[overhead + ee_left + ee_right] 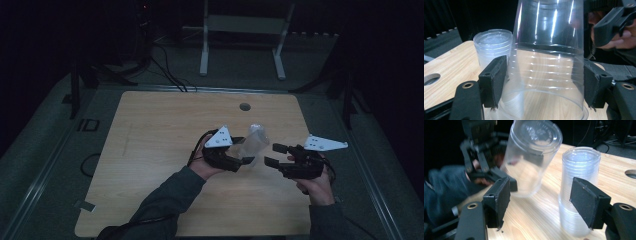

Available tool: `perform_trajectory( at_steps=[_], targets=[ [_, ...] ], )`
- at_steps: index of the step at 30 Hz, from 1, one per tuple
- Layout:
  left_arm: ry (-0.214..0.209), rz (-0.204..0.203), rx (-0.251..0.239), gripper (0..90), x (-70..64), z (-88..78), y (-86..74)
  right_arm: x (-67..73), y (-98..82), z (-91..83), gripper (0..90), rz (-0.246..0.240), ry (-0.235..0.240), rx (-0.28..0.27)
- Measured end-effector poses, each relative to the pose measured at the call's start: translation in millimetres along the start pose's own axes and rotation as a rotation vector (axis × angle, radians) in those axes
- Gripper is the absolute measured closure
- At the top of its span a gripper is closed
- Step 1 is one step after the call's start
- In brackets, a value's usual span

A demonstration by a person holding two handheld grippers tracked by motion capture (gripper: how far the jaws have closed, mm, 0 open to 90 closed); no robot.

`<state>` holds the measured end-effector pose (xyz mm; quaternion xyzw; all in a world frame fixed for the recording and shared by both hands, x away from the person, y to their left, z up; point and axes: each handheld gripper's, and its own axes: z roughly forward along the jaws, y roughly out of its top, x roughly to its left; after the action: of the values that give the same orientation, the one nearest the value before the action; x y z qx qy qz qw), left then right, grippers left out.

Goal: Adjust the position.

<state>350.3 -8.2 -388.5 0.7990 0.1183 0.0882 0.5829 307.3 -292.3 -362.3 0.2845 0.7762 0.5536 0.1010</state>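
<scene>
At frame centre, the left gripper (239, 150) pinches a clear plastic cup (254, 142) lifted off the cup stack (577, 192) on the table (150, 150), the right gripper (274, 154) spread empty nearby; setting it down apart likely follows.

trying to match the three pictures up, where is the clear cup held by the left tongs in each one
High view: the clear cup is at table centre, between the left tongs and right tongs.
Left gripper view: it is front and centre, clamped between the two pads.
Right gripper view: upper middle, tilted.
Shared landmark: the stack of cups standing upside down on the table, seen in both gripper views.
</scene>
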Motion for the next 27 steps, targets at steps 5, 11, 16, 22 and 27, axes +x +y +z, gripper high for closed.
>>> perform_trajectory(
  at_steps=[5,11,16,22,27],
  targets=[
    [-0.043,-0.011,0.006,30.3,4.5,-1.8,0.3,-4.4,7.9,3.5,33.5,-0.083,0.01,0.073],
    [-0.064,-0.013,0.025,30.3,8.2,-2.6,0.5,-4.0,19.9,3.2,35.0,-0.204,0.015,0.191],
    [-0.069,-0.003,0.047,30.3,9.1,-2.5,1.2,-8.0,29.5,0.6,35.1,-0.258,-0.002,0.26],
    [-0.069,0.007,0.088,30.5,9.4,-0.2,1.4,-5.3,38.0,-0.8,36.6,-0.338,-0.028,0.353],
    [-0.076,0.014,0.104,30.5,8.6,0.1,3.3,-1.9,45.4,0.7,37.6,-0.396,-0.026,0.434]
  ],
)
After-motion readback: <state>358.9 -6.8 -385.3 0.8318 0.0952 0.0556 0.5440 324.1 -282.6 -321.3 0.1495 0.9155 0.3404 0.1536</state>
